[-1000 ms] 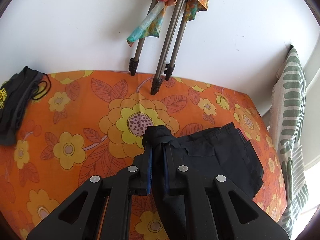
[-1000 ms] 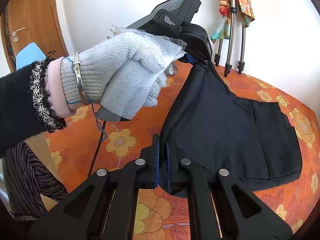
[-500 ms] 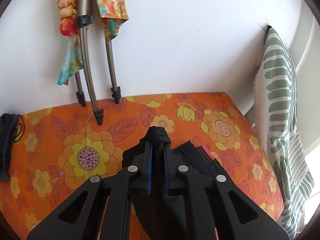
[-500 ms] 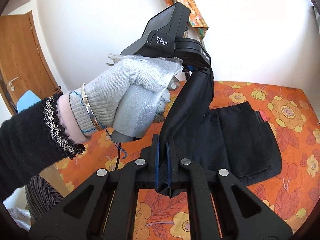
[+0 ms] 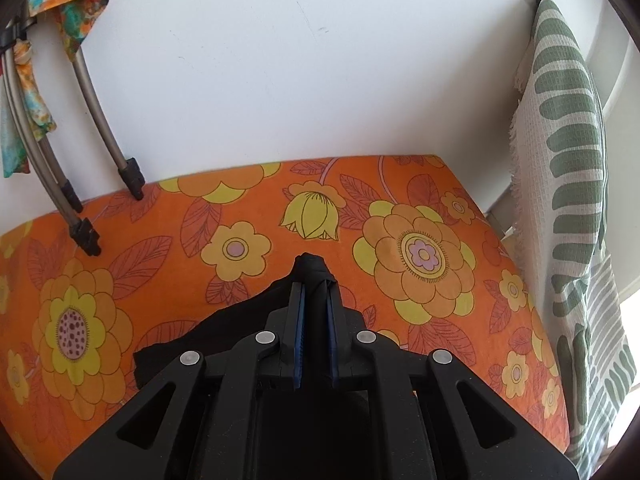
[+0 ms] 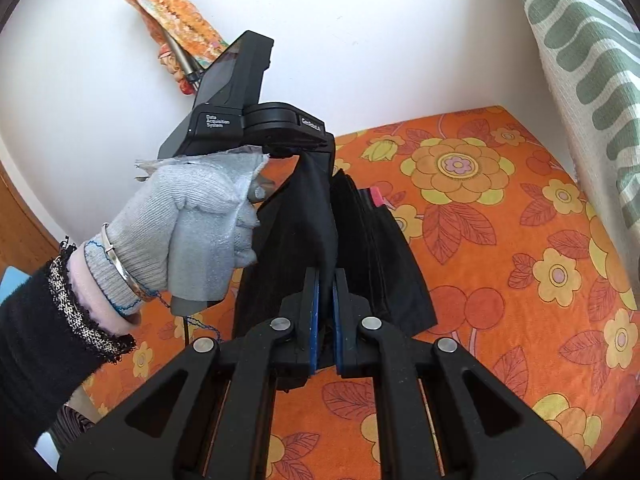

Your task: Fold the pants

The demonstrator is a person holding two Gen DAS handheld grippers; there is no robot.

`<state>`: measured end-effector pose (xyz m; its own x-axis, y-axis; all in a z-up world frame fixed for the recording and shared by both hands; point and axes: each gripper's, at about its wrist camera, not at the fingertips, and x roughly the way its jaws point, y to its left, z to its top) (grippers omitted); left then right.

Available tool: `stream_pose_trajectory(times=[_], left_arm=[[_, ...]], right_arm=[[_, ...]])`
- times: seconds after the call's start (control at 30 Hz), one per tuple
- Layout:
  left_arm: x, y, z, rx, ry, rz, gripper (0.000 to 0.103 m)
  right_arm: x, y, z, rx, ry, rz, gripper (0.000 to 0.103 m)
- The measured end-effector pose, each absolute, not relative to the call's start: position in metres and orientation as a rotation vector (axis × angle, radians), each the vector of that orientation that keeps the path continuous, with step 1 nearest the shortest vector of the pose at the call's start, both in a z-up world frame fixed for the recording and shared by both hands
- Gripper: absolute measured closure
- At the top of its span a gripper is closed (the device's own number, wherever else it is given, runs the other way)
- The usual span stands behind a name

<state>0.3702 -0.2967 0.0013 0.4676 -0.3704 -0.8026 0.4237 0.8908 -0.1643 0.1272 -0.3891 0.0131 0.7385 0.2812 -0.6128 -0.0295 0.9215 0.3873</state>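
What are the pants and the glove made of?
The pants look like thin, matte black woven cloth: they drape in soft folds. The glove looks like grey knitted yarn, with visible ribbing at the cuff; a shinier patch covers the palm, perhaps a coating.

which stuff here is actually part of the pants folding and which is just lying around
In the job:
- black pants
- left gripper, shut on the pants
- right gripper, shut on the pants
- gloved hand on the left gripper

Just there:
- floral cover
- tripod legs
- green striped cloth
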Motion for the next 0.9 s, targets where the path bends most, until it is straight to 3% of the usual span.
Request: stream_pose_trajectory(times=[0.23, 0.33, 0.43, 0.53, 0.6, 0.7, 0.77, 0.9], left_arm=[[0.384, -0.315, -0.014, 0.086, 0.980, -0.457, 0.094], [0.394, -0.324, -0.015, 0.072, 0.997, -0.462, 0.086], [0.401, -0.331, -0.004, 0.050, 0.989, -0.485, 0.085], [0.399, -0.328, 0.014, 0.039, 0.956, -0.514, 0.075], [0.395, -0.319, 0.025, 0.038, 0.936, -0.539, 0.075], [0.387, -0.293, 0.035, 0.037, 0.908, -0.560, 0.068], [0.379, -0.272, 0.038, 0.040, 0.910, -0.573, 0.068], [0.354, -0.233, 0.031, 0.067, 0.919, -0.579, 0.068]], right_arm=[[0.150, -0.411, -0.012, 0.343, 0.787, 0.091, 0.097], [0.160, -0.418, -0.021, 0.346, 0.820, 0.073, 0.097], [0.167, -0.420, -0.032, 0.334, 0.856, 0.048, 0.097], [0.170, -0.421, -0.040, 0.327, 0.885, 0.036, 0.097], [0.172, -0.423, -0.044, 0.321, 0.908, 0.022, 0.096], [0.171, -0.426, -0.048, 0.309, 0.945, 0.005, 0.090], [0.167, -0.427, -0.045, 0.279, 0.934, -0.026, 0.077], [0.160, -0.440, -0.027, 0.320, 0.868, -0.031, 0.074]])
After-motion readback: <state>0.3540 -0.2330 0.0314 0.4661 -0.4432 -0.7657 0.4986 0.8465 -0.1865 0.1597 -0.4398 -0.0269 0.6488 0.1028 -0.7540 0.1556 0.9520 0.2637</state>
